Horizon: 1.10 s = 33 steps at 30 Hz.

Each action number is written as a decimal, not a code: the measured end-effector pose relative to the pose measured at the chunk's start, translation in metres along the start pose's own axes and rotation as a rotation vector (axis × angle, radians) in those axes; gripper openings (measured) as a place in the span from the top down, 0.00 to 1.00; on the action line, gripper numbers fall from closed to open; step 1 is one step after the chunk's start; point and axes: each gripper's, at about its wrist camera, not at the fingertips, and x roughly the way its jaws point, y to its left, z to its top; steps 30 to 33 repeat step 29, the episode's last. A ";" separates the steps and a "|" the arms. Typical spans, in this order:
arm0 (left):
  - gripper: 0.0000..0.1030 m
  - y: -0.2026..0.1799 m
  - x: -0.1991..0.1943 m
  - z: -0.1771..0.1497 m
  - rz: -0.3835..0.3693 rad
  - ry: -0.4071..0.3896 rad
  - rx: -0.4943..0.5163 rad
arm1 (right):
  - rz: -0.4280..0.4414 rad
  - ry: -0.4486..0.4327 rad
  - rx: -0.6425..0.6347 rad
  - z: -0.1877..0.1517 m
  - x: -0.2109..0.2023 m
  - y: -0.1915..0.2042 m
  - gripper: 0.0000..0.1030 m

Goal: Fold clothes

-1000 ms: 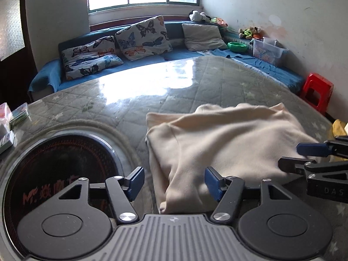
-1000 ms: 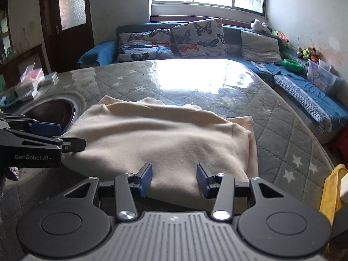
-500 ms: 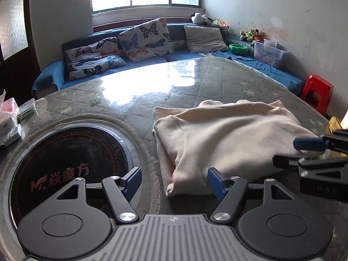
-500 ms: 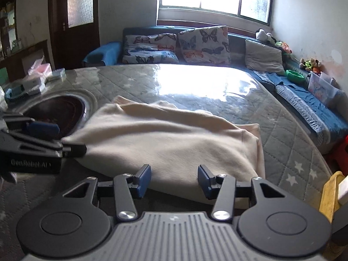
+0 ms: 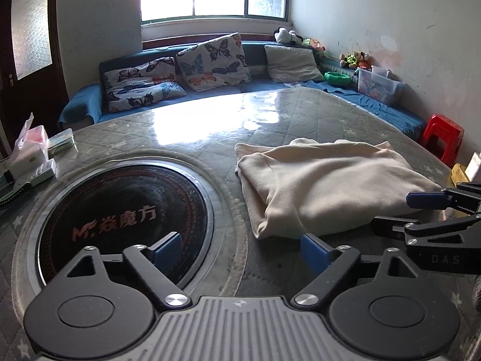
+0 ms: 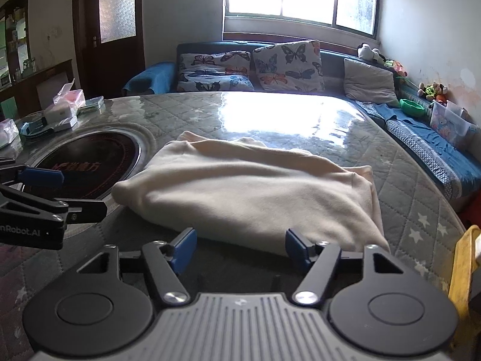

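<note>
- The left gripper (image 5: pixel 240 248) has just been spreading its blue-padded jaws and stands released, nothing between them; it hovers over the tabletop just short of the near left corner of the cream fleece garment (image 5: pixel 324 186).
- The right gripper (image 6: pixel 240 246) has likewise just been widening and is released and empty, its pads just short of the garment's near folded edge.
- The garment lies folded into a thick rectangular bundle on the grey quilted, glossy-covered round table (image 6: pixel 300 114), just beside the black round inset hotplate (image 5: pixel 120 213).
- Risk, as I judge it: the top layer looks puffy and loose at the near corner, so a shallow pinch may take only one layer and pull the fold open.
- The clear cover seems slick; a sideways tug could slide the whole bundle toward the hotplate ring or the table edge.
- The two grippers work close together, so a crossing move could knock one against the other.
- Around the table: a blue bench sofa with butterfly-print cushions (image 5: pixel 210 58) under a bright window, a red plastic stool (image 5: pixel 442 135) by the wall, and small boxes (image 6: pixel 60 111) at the table's left edge.
</note>
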 end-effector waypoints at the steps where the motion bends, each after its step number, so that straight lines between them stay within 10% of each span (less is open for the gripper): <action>1: 0.09 0.001 -0.002 -0.002 0.001 -0.003 0.000 | 0.001 0.001 0.002 -0.002 -0.001 0.002 0.30; 33: 0.00 -0.016 -0.054 -0.048 0.029 -0.042 0.020 | -0.036 -0.035 -0.013 -0.045 -0.039 0.029 0.00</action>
